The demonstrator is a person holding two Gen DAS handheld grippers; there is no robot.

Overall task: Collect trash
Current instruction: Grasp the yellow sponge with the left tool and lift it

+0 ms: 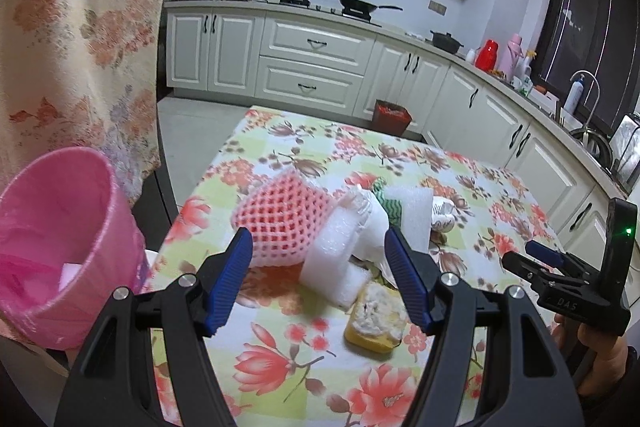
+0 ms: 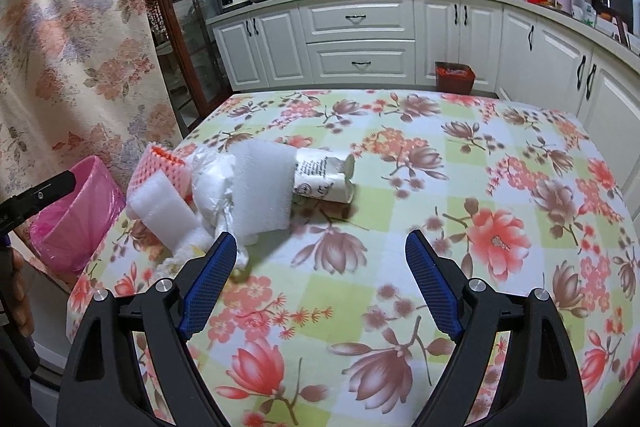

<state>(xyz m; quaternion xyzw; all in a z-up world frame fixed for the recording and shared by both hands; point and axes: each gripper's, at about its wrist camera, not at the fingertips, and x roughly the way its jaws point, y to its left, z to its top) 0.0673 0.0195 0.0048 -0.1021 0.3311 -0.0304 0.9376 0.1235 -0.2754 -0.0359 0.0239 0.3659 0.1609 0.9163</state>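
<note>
The left tool (image 1: 320,277) is hovering spread and empty just short of the white foam block (image 1: 334,259) in the trash pile on the bench (image 2: 400,155), while the right tool (image 2: 320,287), also spread, is hanging farther off, the pile to its left

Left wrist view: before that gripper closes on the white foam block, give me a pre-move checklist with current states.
1. Left gripper open: ok, jaws spread wide.
2. White foam block between its fingers: ok, centred in the left wrist view.
3. Neighbours clear of the grasp: not ok, pink foam fruit net and crumpled white plastic bag touch the block.
4. Pink trash bin with pink liner reachable: ok, open beside the table edge.
5. Right gripper out of the way: ok, open and empty.
6. Grip firmness on foam: cannot tell.
</note>
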